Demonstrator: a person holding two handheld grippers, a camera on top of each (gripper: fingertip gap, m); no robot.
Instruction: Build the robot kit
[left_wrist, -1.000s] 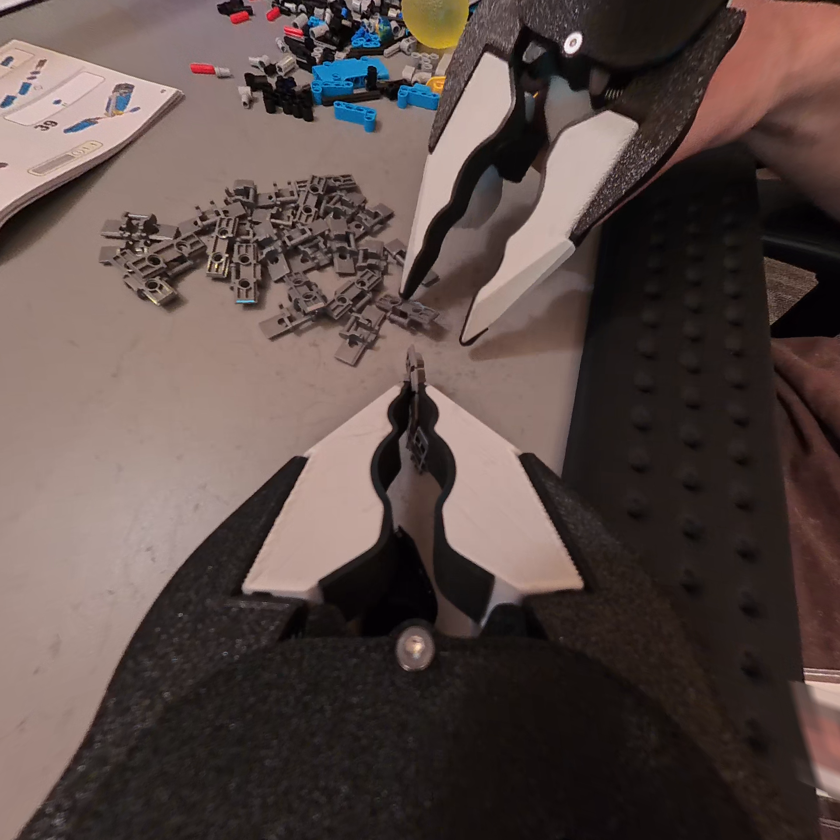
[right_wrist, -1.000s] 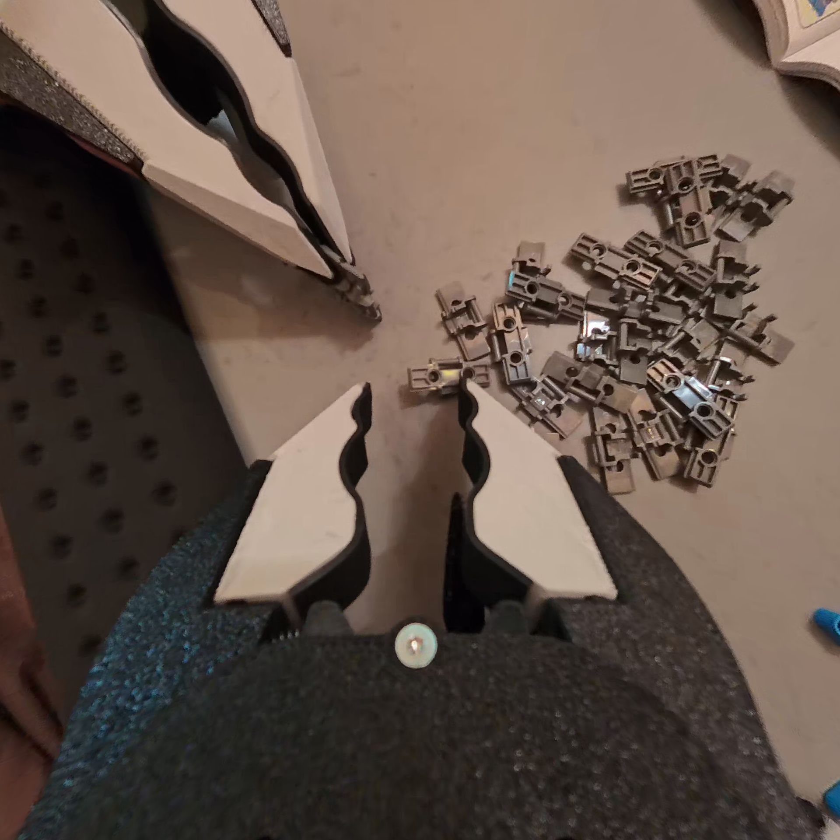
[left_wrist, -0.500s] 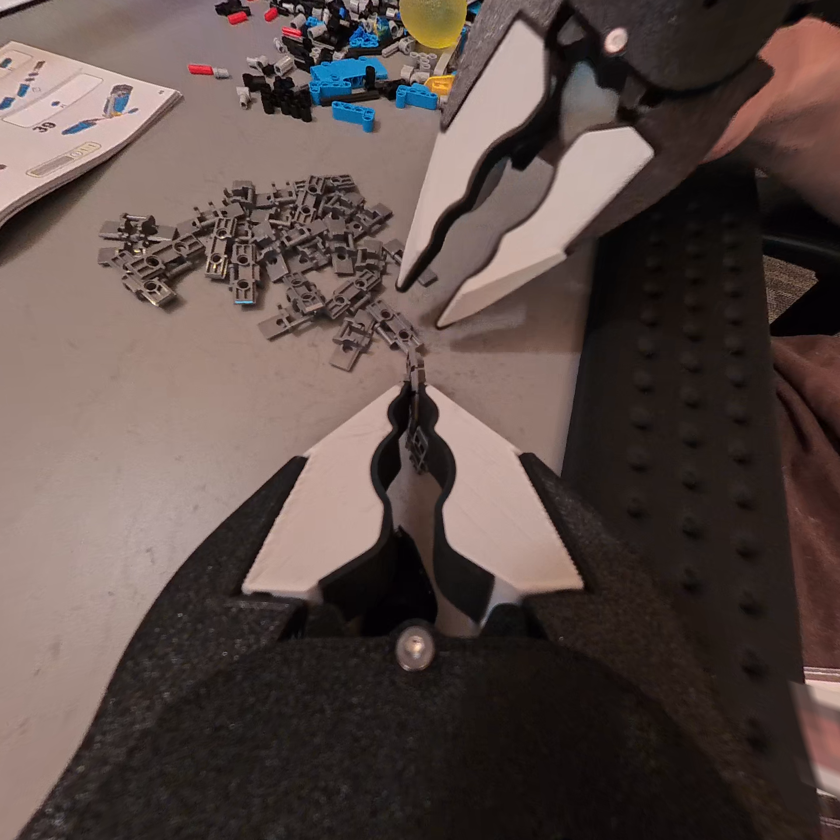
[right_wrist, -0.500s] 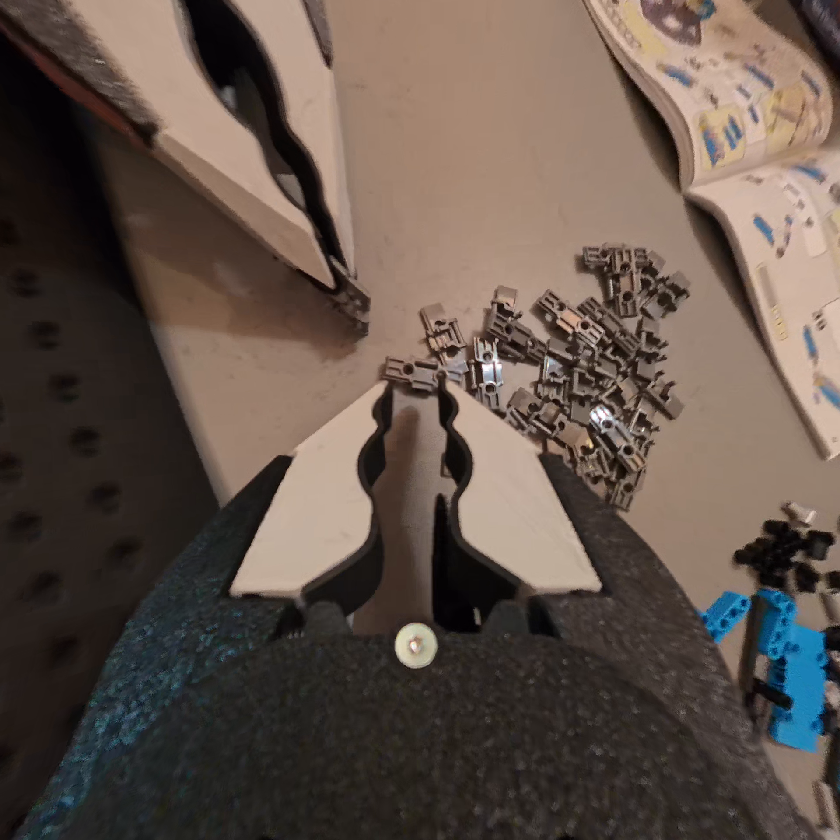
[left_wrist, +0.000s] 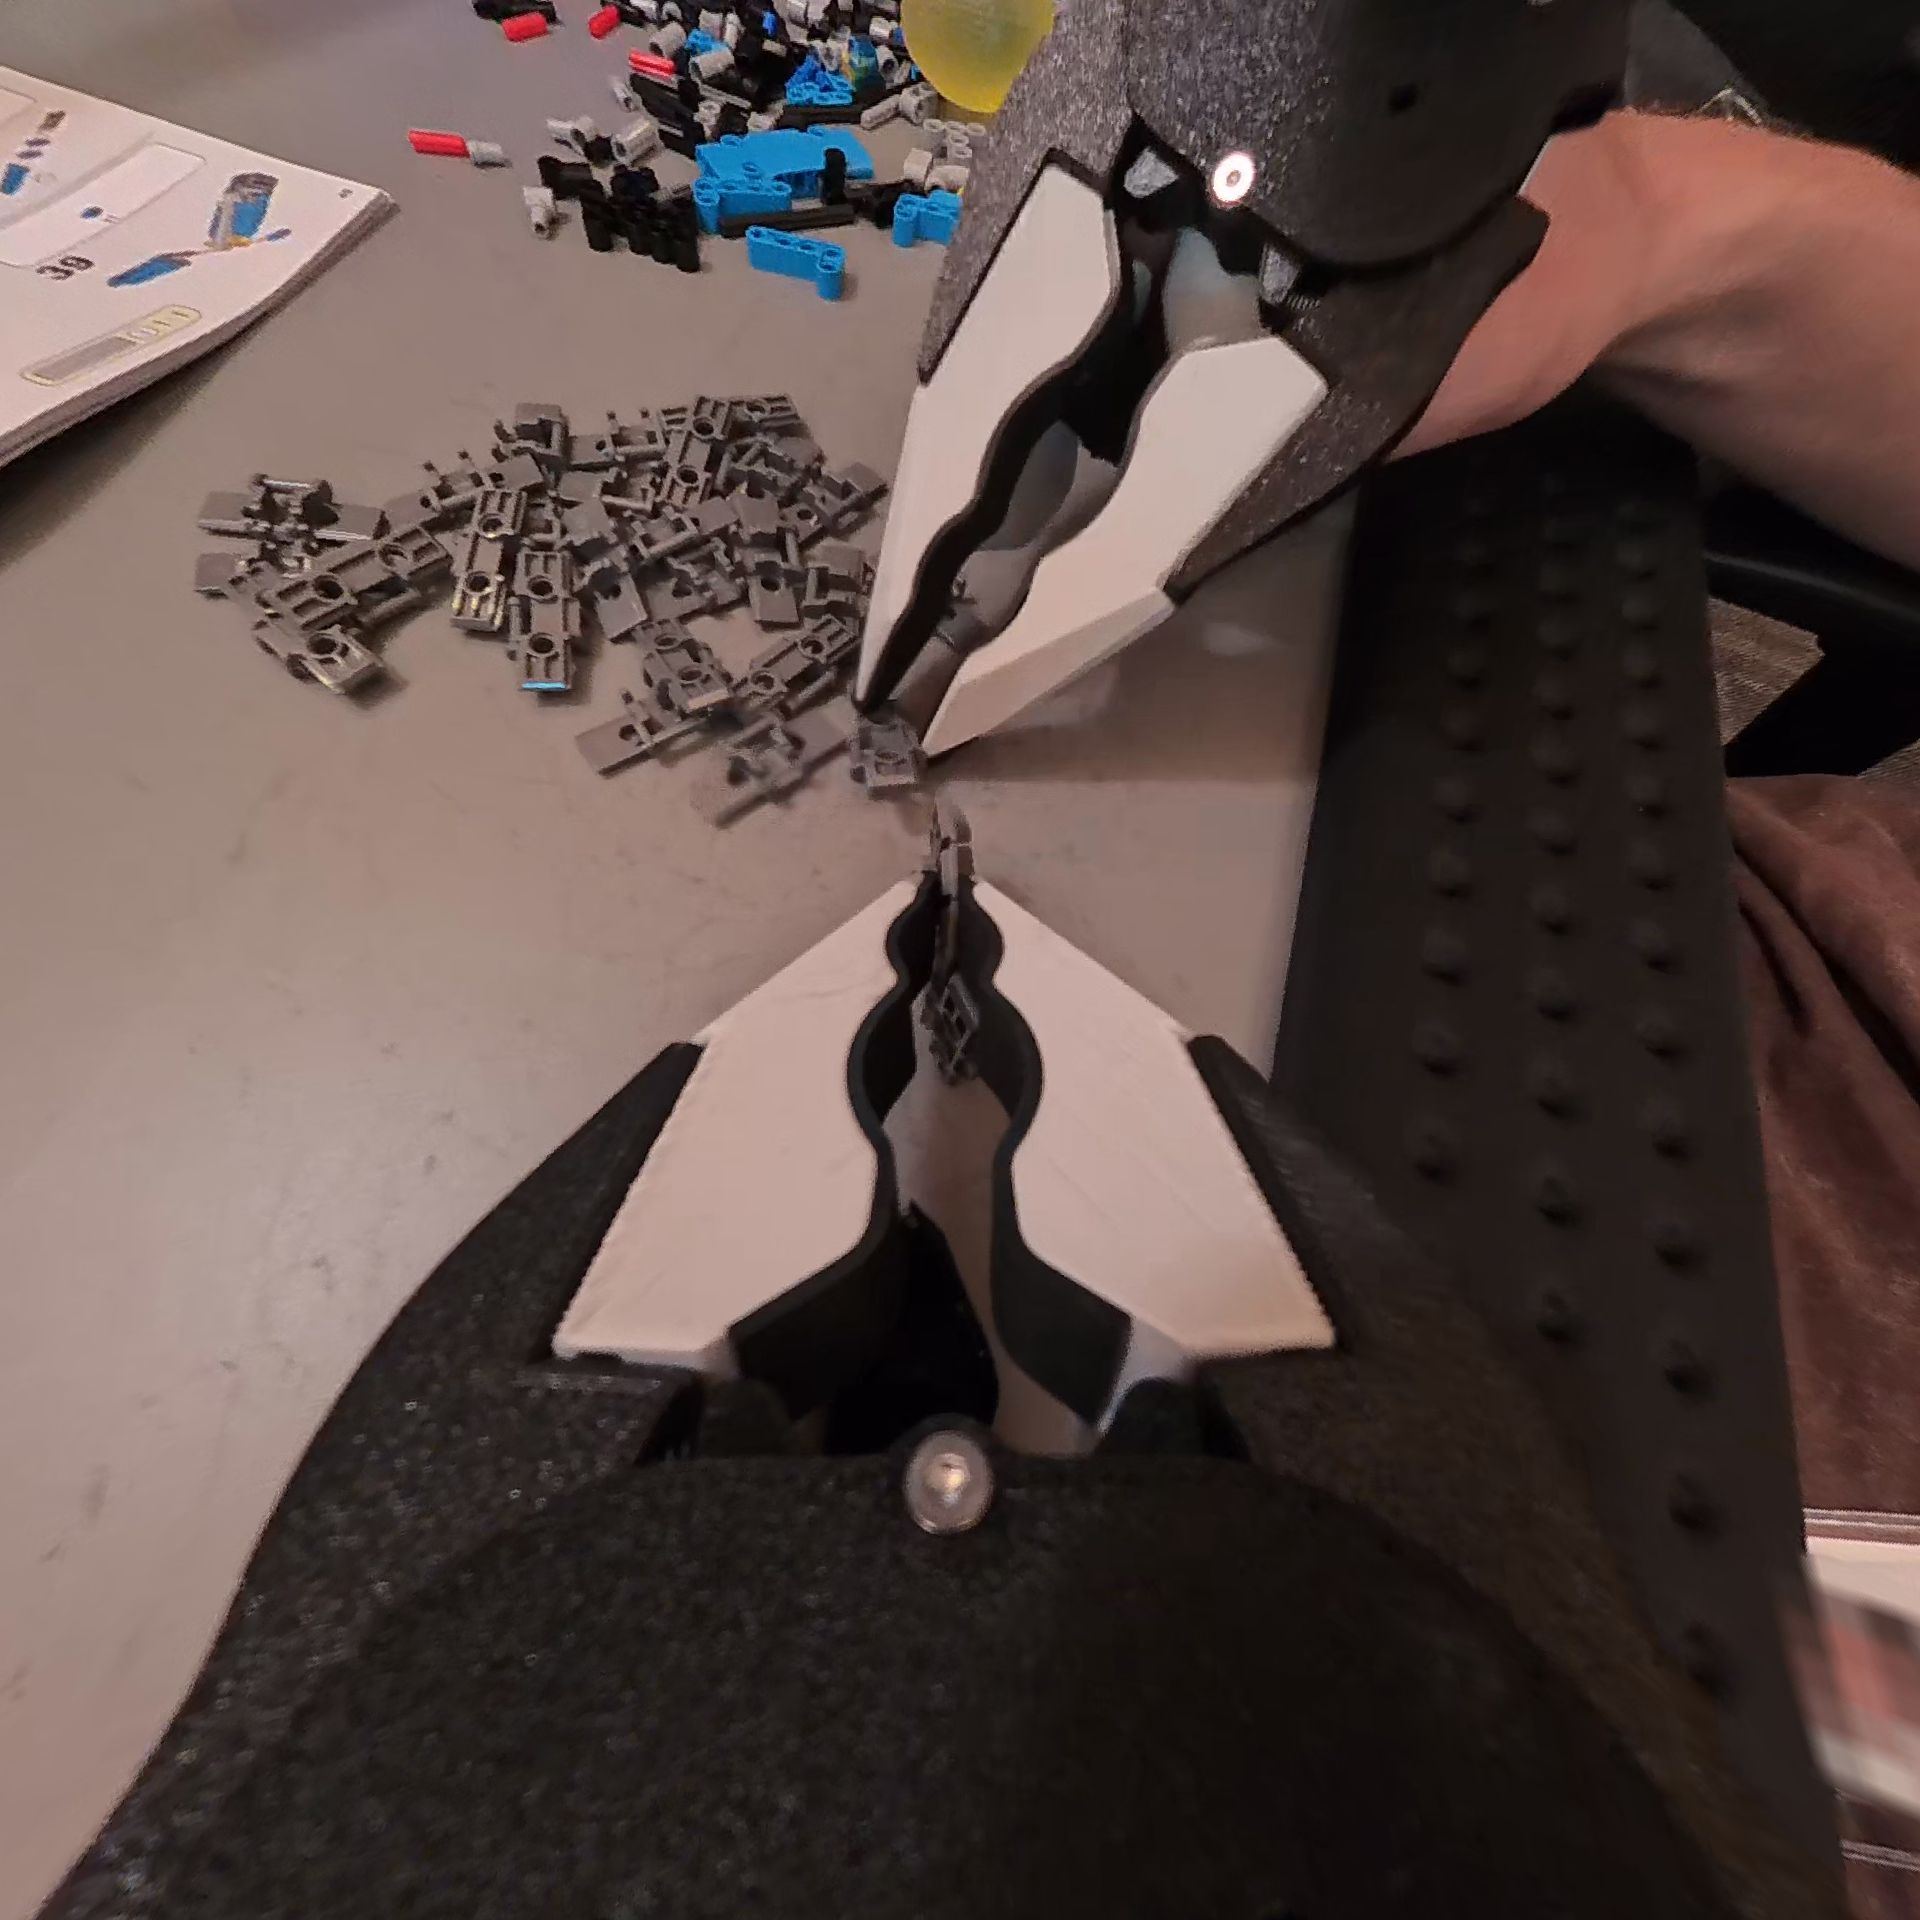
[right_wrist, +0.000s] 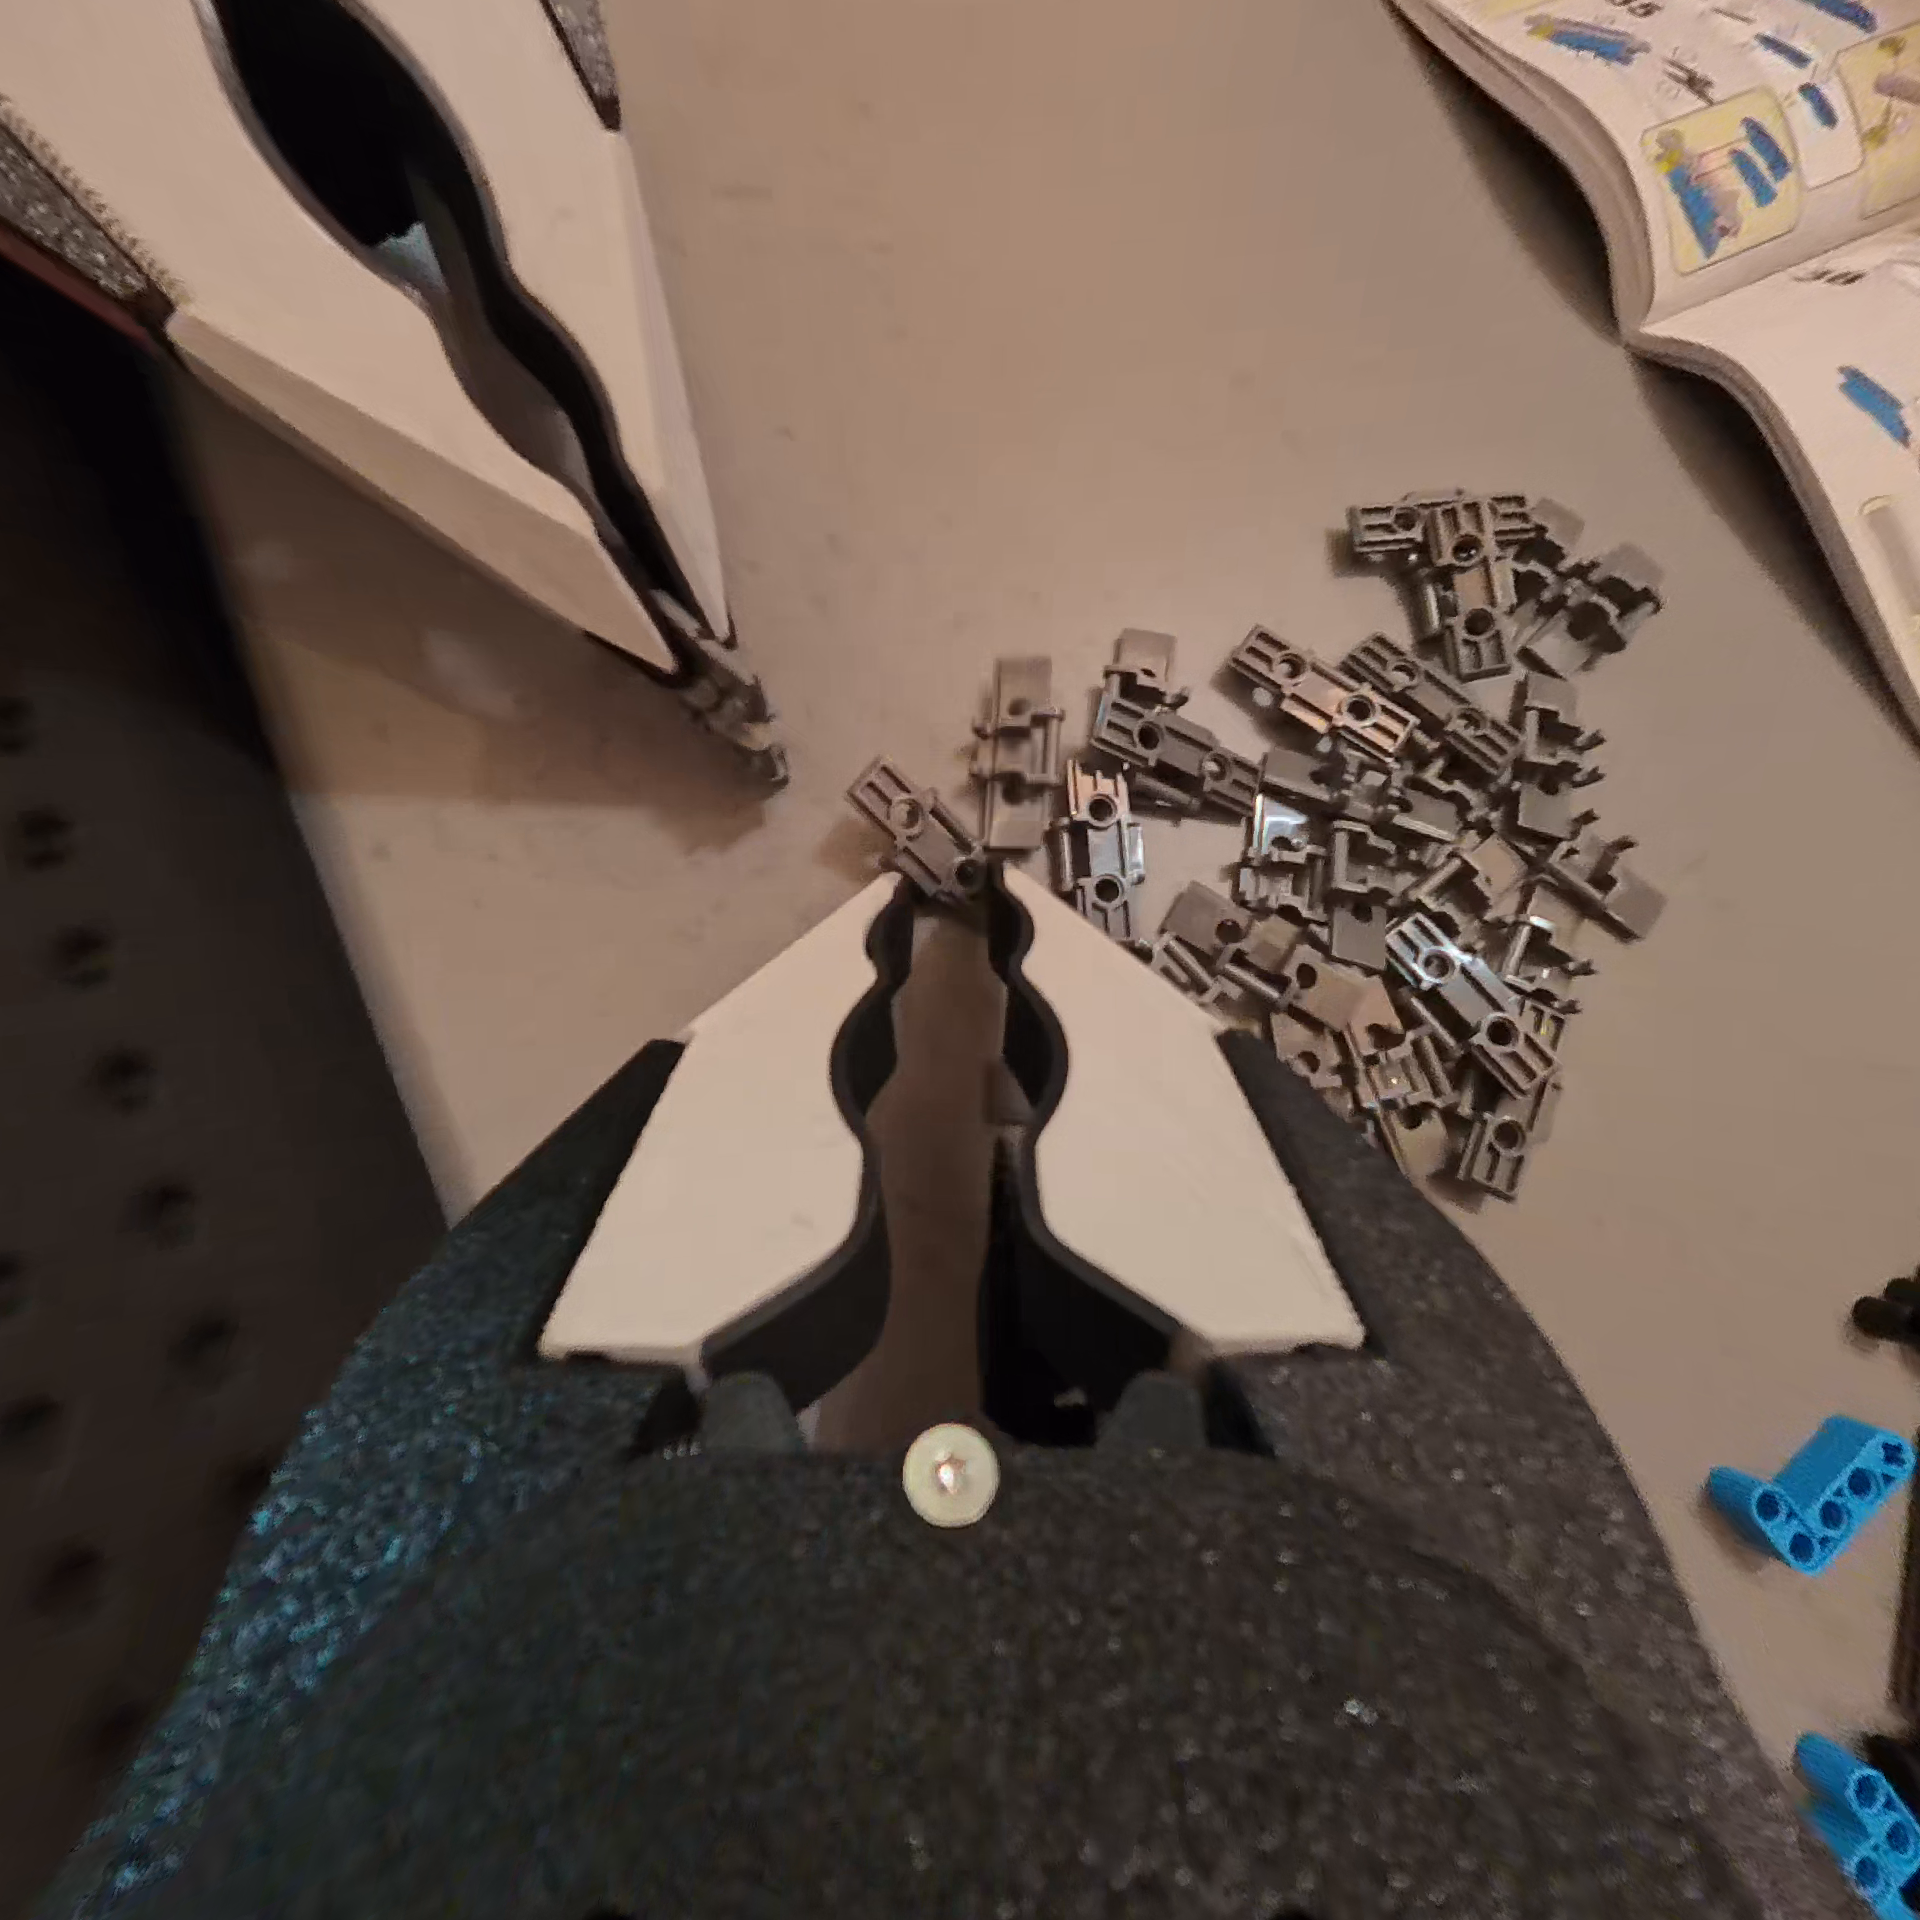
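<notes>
Grey plastic links, a short chain, sit clamped edge-on in the left gripper, while the right gripper nips one flat holed link beside the pile.

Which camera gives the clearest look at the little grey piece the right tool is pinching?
The right wrist view: the grey track link lies face-up at the right tool. The left wrist view shows it small and blurred.
</notes>
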